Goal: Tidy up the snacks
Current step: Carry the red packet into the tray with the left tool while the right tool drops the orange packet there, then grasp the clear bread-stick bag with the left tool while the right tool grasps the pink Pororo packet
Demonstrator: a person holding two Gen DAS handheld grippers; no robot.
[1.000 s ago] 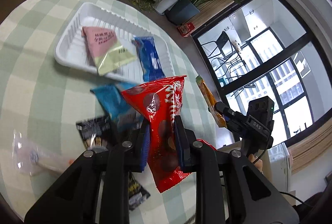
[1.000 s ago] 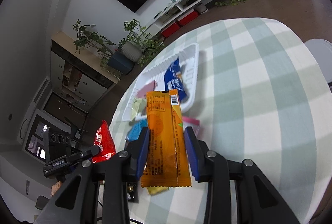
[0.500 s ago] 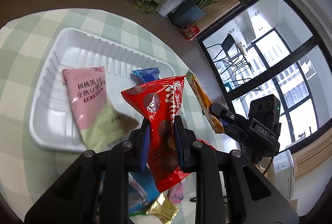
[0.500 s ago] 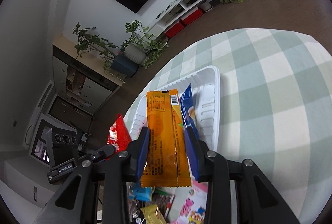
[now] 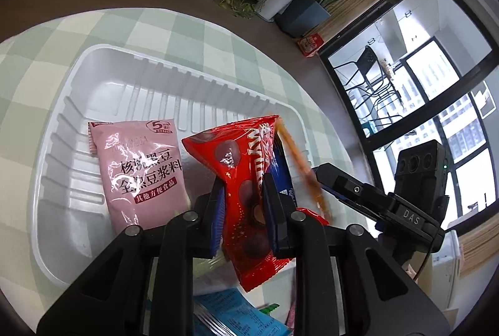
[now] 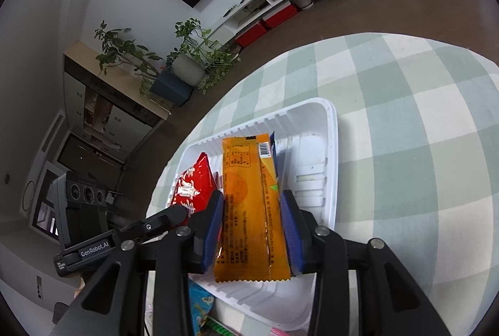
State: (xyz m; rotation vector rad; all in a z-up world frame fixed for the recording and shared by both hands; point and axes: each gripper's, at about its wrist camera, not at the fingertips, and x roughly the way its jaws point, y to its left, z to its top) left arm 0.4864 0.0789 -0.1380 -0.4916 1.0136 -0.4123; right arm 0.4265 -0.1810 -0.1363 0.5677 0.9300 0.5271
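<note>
Two packets hang above the white tray [image 5: 62,130], presumably for dropping in. In the left wrist view, the left claw [image 5: 243,205] pinches a red chocolate bag [image 5: 246,180] above the tray's near edge, beside a pink pouch [image 5: 140,167] whose label shows a "5". In the right wrist view, the right claw's [image 6: 252,230] jaws have just been opening around an orange packet [image 6: 249,205], seemingly releasing it; "GenRobot.AI" marks the other claw.
</note>
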